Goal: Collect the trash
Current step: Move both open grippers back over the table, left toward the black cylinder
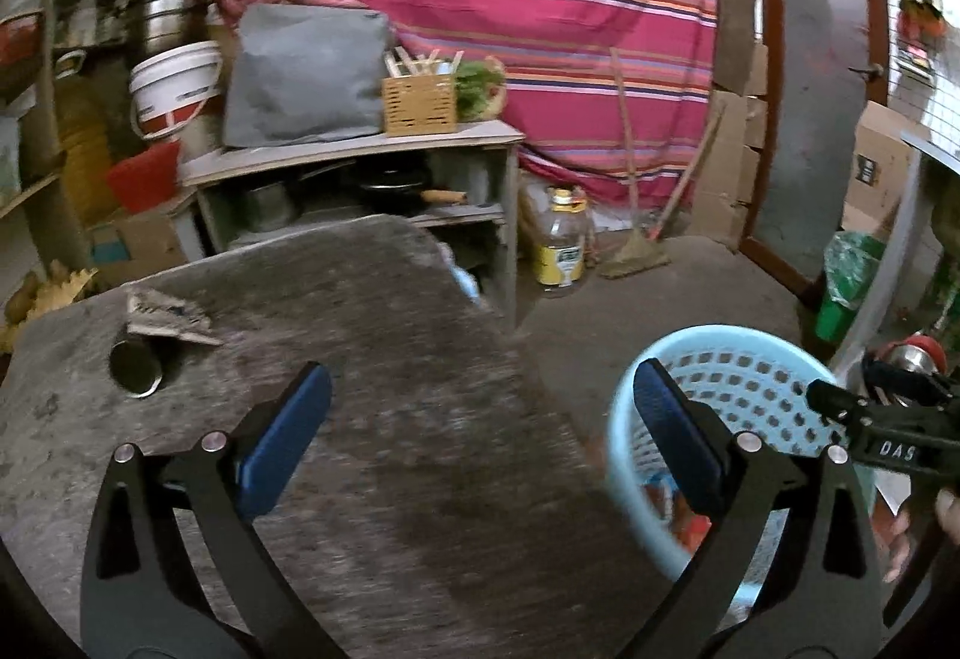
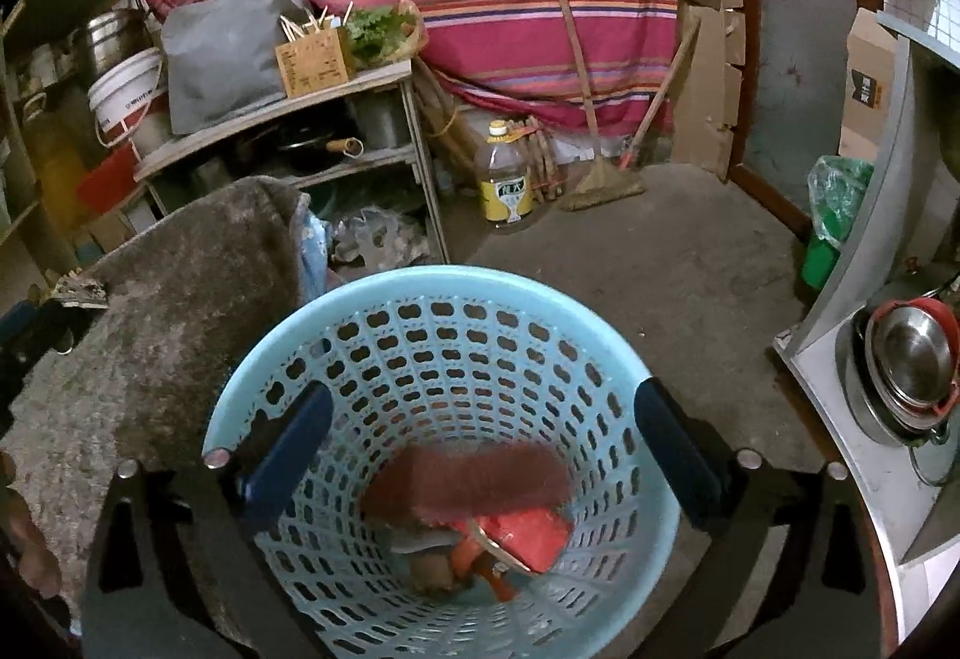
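Note:
A light blue perforated basket (image 2: 444, 335) stands on the floor beside a rough grey table (image 1: 390, 359). My right gripper (image 2: 483, 392) hangs open over the basket's mouth, and its pads touch nothing. Below it a blurred reddish-brown piece (image 2: 480, 473) lies over red wrappers (image 2: 528, 533) at the basket's bottom. My left gripper (image 1: 480, 374) is open and empty above the table's right edge, with the basket (image 1: 738, 377) behind its right finger. A crumpled paper scrap (image 1: 168, 314) and a metal cup (image 1: 137, 365) sit at the table's far left.
A low shelf (image 1: 360, 152) behind the table holds a grey bag and a wooden box. An oil bottle (image 1: 561, 245) and a broom (image 1: 636, 251) are on the floor by the striped cloth. A green bin (image 2: 831, 233) and steel bowls (image 2: 912, 359) are at the right.

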Motion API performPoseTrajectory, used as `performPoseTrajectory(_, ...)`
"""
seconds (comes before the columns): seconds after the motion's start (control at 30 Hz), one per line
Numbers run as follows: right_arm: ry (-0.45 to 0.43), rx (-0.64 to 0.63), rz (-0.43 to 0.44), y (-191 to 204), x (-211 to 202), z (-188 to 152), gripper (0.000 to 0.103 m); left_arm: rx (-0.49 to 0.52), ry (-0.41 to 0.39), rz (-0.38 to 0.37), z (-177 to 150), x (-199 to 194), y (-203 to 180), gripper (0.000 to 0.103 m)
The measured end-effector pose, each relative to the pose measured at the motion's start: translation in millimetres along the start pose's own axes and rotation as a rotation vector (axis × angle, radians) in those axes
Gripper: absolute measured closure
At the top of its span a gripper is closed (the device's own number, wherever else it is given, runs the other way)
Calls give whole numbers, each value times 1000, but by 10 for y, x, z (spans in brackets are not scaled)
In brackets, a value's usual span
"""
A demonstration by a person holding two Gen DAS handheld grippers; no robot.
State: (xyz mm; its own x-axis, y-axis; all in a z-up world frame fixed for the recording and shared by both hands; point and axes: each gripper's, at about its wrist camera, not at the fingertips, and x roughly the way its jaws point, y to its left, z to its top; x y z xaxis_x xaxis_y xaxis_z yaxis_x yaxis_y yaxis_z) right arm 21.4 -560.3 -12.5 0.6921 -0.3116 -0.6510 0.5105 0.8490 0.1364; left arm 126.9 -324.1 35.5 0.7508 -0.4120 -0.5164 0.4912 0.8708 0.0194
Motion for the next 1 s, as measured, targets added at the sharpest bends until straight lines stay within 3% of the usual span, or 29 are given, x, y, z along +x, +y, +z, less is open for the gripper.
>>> performPoseTrajectory(0.23, -43, -22, 24, 327, 47, 24, 5, -31, 8, 97, -110, -49, 589, 6)
performPoseTrajectory(0.6, -76, -128, 100, 1272, 210, 127, 5, -140, 53, 290, -226, -9, 1850, 6)
performPoseTrajectory(0.8, -52, -171, 112, 1701, 398, 113, 5, -213, 113, 364, -242, 249, 2395, 5)
performPoseTrajectory(1.0, -19, -136, 139, 1959, 590, 159, 5, -242, 176, 389, -229, 645, 2622, 6)
